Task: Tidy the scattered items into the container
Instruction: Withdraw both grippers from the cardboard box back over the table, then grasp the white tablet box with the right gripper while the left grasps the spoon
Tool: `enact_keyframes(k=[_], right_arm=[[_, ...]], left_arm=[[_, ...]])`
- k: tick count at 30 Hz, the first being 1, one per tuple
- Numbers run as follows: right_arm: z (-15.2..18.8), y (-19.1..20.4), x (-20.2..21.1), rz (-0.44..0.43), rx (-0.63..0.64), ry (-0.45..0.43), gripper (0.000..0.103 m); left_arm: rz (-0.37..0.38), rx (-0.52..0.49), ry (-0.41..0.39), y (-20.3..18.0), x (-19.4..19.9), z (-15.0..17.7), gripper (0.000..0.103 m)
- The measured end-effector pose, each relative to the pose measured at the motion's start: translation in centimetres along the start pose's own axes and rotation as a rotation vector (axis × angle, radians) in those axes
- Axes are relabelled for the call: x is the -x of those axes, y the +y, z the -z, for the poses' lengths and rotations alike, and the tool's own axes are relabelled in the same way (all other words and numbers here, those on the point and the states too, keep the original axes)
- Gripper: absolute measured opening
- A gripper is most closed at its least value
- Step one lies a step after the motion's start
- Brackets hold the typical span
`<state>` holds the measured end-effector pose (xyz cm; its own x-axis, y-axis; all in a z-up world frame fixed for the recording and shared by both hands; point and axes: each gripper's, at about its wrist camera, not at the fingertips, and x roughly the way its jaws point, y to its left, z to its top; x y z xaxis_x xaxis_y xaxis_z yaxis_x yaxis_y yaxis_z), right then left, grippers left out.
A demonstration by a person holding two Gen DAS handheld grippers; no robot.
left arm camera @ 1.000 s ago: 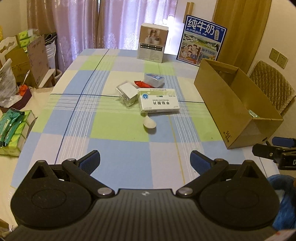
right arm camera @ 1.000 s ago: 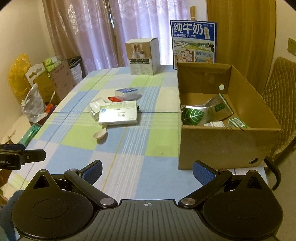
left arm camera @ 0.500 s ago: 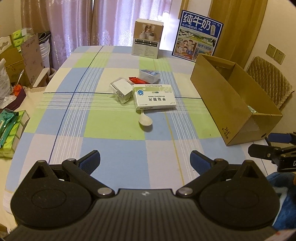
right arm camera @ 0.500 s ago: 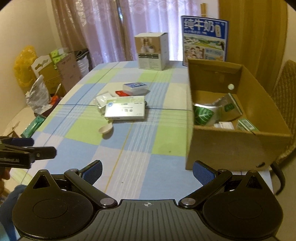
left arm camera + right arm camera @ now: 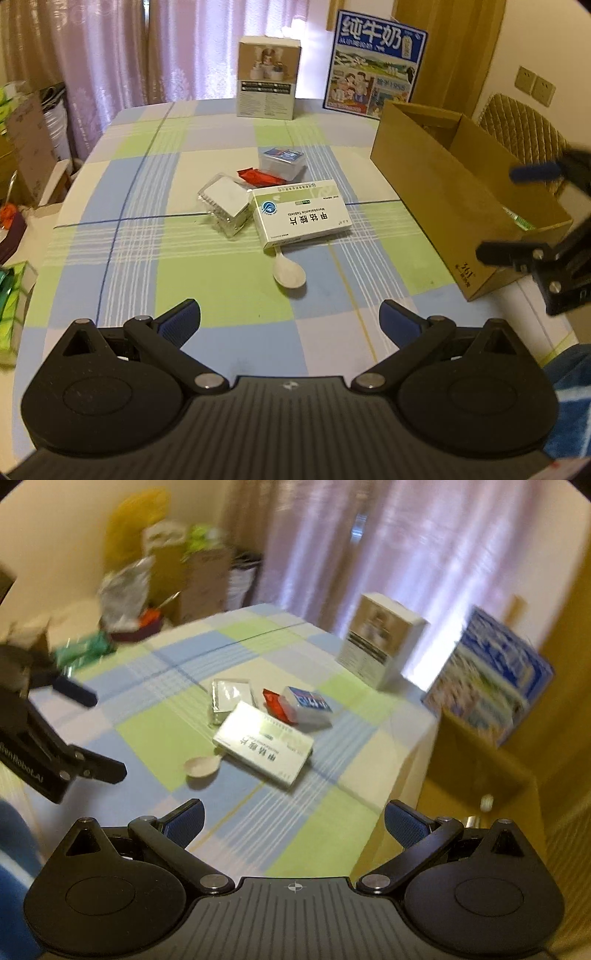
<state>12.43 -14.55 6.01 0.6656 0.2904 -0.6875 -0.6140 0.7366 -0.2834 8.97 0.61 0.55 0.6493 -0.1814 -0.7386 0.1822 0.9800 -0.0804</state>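
Two grippers, both mine, spread wide and empty: left gripper (image 5: 290, 319), right gripper (image 5: 293, 819). The medicine box (image 5: 301, 218), spoon (image 5: 289, 274) and small packs lie ahead of my fingers mid-desk (image 5: 122, 266); the cardboard box (image 5: 443, 184) stands right.

A white-and-green medicine box (image 5: 301, 215) is laid flat mid-table, label up, its near edge resting over the handle of a white spoon (image 5: 288, 272). Just behind it, a clear plastic box (image 5: 224, 204), a red packet (image 5: 258, 178) and a blue-topped clear case (image 5: 282, 161) are clustered. An open cardboard container (image 5: 443, 184) is set well apart at the right.
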Motion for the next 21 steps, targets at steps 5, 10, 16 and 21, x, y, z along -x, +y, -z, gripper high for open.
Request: enact_keyframes(k=[5, 10, 16, 21], right_arm=[[-1.4, -0.6, -3.5, -0.03, 0.203, 0.042, 0.101], [-2.9, -1.0, -7.2, -0.112, 0.317, 0.081, 0.101], [-3.6, -0.9, -11.5, -0.172, 0.367, 0.137, 0.1], [-3.6, -0.3, -13.4, -0.203, 0.443, 0.158, 0.1]], left_arm=[[0.027, -0.034, 0.039, 0.7, -3.4, -0.7, 0.098], [0.042, -0.031, 0.064, 1.2, -6.9, -1.8, 0.09], [0.044, -0.02, 0.093, 1.6, -10.9, -2.6, 0.079], [0.062, -0.012, 0.118, 1.8, -13.3, -2.5, 0.067]])
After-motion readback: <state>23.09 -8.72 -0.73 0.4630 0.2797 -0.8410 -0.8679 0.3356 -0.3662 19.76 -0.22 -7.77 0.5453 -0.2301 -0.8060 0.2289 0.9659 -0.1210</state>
